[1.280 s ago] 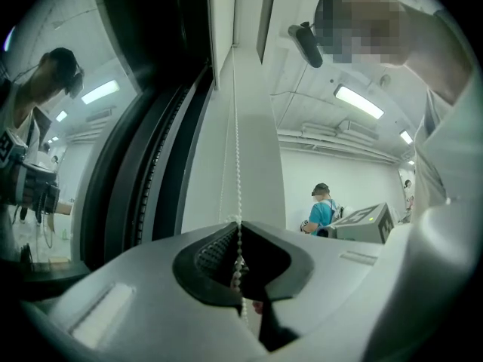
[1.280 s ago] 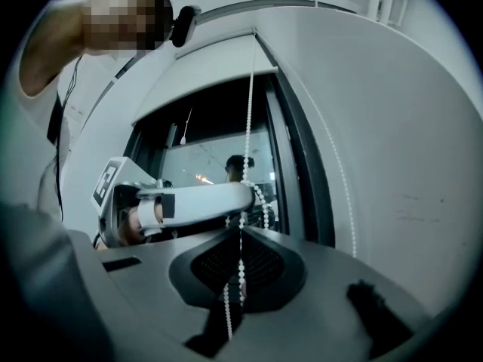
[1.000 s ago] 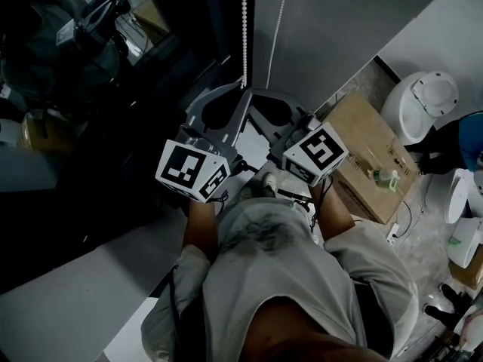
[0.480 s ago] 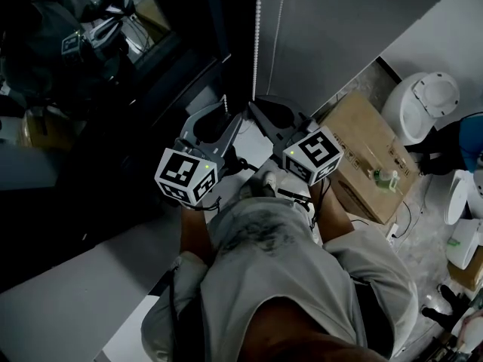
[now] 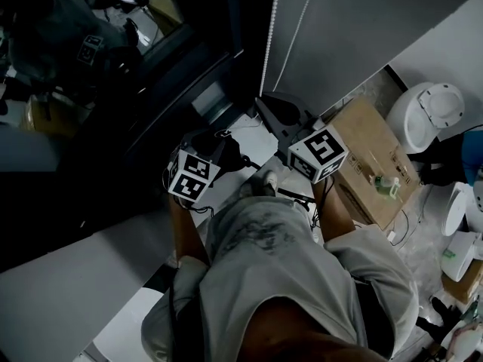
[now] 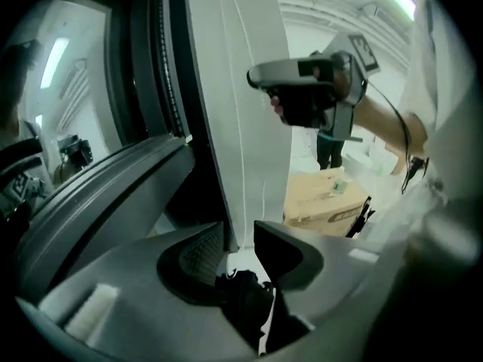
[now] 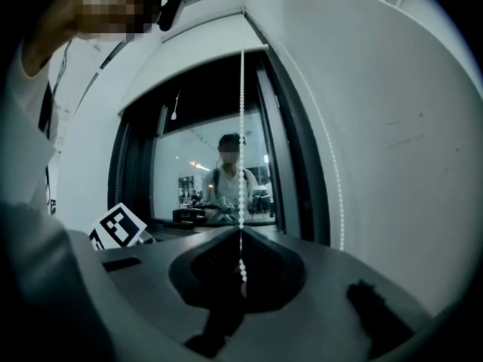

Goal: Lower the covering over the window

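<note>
Two grippers. The right gripper [image 7: 240, 232] is clamping the bead chain [image 7: 241, 127], which is hanging by the window's [image 7: 204, 179] right edge. The left gripper [image 6: 240, 236], lower left, is gaping wide, its jaws having just been opening with nothing between them. The blind [image 7: 189, 59] is covering the window's top only.

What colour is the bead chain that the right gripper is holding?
White. The bead chain shows best in the right gripper view.

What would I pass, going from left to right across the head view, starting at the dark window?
Dark window → left gripper → right gripper, shut on the bead cord → cardboard box → white toilet-like fixture.
</note>
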